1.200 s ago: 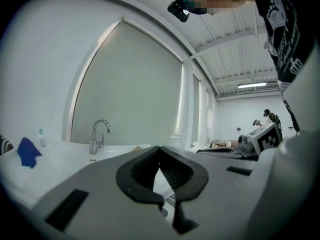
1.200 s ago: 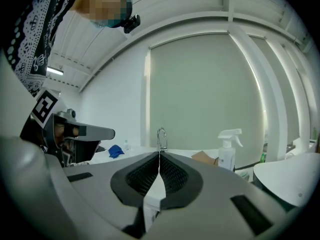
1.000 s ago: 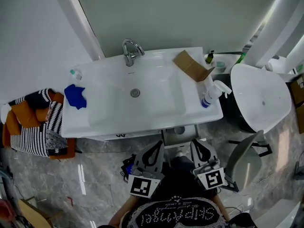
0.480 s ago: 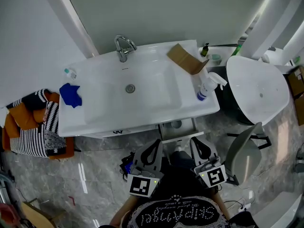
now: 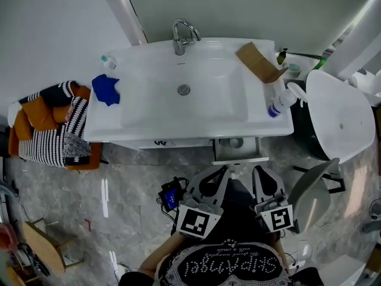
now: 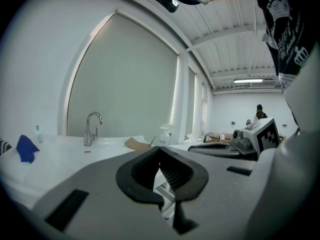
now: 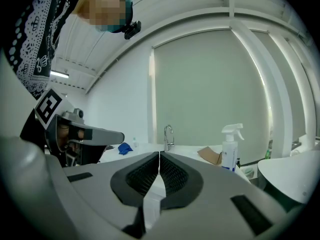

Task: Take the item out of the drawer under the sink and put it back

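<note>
White desk (image 5: 122,133) w/ the sink sits ahead of both tools. The drawer (image 5: 237,154) under it is pulled part-way out, just ahead of the tips and between them.

Left tool (image 6: 160,154): clenched, nothing in it. Right tool (image 7: 159,158): clenched too, empty.

My read: drawer's open, item not taken yet. A small round thing (image 5: 236,142) shows inside, can't tell what it is. Left to do: grab it, lift out, put back, prob. shut the drawer.

Around, L to R:
- striped & orange cloth heap (image 5: 50,133), far left of left tool
- blue rag (image 5: 106,89), w/ a small bottle (image 5: 107,60) beside it
- tap (image 5: 183,34)
- cardboard piece (image 5: 259,61)
- spray bottle (image 5: 281,103) at desk's right edge, ahead of right tool
- grey chair (image 5: 309,189), just right of right tool

A black gadget (image 5: 171,196) lies on the floor just left of left tool. Nothing blocks the drawer mouth, but the chair crowds my right side.
</note>
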Demonstrator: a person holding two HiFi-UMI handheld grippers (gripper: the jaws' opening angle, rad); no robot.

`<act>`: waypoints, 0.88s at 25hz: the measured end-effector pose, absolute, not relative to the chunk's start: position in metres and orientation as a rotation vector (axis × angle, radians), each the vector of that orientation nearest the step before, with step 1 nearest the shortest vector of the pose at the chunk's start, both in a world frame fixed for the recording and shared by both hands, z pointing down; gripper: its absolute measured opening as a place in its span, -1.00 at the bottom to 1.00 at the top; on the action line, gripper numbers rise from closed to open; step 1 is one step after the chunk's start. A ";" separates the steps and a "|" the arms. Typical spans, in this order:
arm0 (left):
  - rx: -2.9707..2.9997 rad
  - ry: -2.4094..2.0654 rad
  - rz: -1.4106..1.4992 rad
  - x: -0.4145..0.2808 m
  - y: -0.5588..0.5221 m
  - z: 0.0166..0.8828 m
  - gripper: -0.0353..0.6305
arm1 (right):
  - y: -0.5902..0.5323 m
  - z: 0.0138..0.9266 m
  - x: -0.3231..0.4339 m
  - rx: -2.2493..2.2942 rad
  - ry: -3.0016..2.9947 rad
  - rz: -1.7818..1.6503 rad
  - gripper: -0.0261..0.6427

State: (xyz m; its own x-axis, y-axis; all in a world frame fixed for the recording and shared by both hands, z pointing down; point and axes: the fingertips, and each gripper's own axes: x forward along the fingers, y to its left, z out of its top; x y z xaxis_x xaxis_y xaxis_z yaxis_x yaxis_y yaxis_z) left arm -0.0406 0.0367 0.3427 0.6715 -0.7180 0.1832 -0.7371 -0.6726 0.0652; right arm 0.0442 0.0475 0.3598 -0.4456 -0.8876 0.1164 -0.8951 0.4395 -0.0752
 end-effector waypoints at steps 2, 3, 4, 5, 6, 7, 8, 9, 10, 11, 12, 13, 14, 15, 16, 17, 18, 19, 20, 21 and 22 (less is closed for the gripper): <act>2.748 -1.193 0.219 -0.038 0.039 0.344 -0.88 | 0.051 0.362 0.042 1.602 -2.606 0.186 -0.86; 2.745 -1.191 0.217 -0.037 0.040 0.344 -0.88 | 0.053 0.363 0.042 1.593 -2.602 0.180 -0.86; 2.741 -1.188 0.214 -0.035 0.040 0.345 -0.88 | 0.054 0.363 0.042 1.586 -2.598 0.173 -0.86; 2.740 -1.186 0.210 -0.033 0.041 0.345 -0.88 | 0.056 0.364 0.042 1.582 -2.595 0.166 -0.86; 2.742 -1.182 0.206 -0.031 0.041 0.345 -0.88 | 0.057 0.363 0.044 1.581 -2.590 0.161 -0.86; 2.745 -1.177 0.205 -0.029 0.042 0.345 -0.88 | 0.058 0.363 0.045 1.582 -2.586 0.159 -0.86; 2.746 -1.171 0.209 -0.027 0.043 0.345 -0.88 | 0.059 0.364 0.046 1.583 -2.583 0.159 -0.86; 2.745 -1.161 0.214 -0.025 0.044 0.346 -0.88 | 0.060 0.364 0.048 1.584 -2.582 0.160 -0.86; 2.739 -1.150 0.220 -0.022 0.046 0.347 -0.88 | 0.060 0.364 0.049 1.584 -2.582 0.164 -0.86; 2.731 -1.139 0.224 -0.019 0.047 0.348 -0.88 | 0.061 0.365 0.051 1.582 -2.582 0.167 -0.86; 2.728 -1.136 0.223 -0.017 0.046 0.349 -0.88 | 0.061 0.366 0.053 1.580 -2.582 0.171 -0.86; 2.730 -1.138 0.219 -0.014 0.045 0.349 -0.88 | 0.061 0.367 0.055 1.576 -2.581 0.172 -0.86; 2.727 -1.138 0.215 -0.012 0.043 0.349 -0.88 | 0.060 0.368 0.057 1.572 -2.579 0.171 -0.86; 2.716 -1.133 0.215 -0.009 0.042 0.350 -0.88 | 0.059 0.369 0.059 1.565 -2.578 0.169 -0.86; 2.703 -1.126 0.219 -0.006 0.041 0.351 -0.88 | 0.058 0.370 0.061 1.556 -2.577 0.168 -0.86; 2.695 -1.122 0.223 -0.003 0.040 0.352 -0.88 | 0.057 0.370 0.063 1.546 -2.579 0.172 -0.86; 2.696 -1.124 0.224 0.000 0.038 0.352 -0.88 | 0.054 0.369 0.065 1.537 -2.582 0.176 -0.86; 2.709 -1.134 0.221 0.003 0.035 0.350 -0.88 | 0.052 0.368 0.068 1.530 -2.587 0.179 -0.86; 2.733 -1.151 0.219 0.006 0.032 0.346 -0.88 | 0.049 0.366 0.072 1.524 -2.590 0.179 -0.86; 2.759 -1.170 0.225 0.008 0.029 0.342 -0.88 | 0.046 0.365 0.076 1.519 -2.590 0.177 -0.86; 2.778 -1.187 0.238 0.010 0.026 0.339 -0.88 | 0.043 0.363 0.080 1.513 -2.587 0.172 -0.86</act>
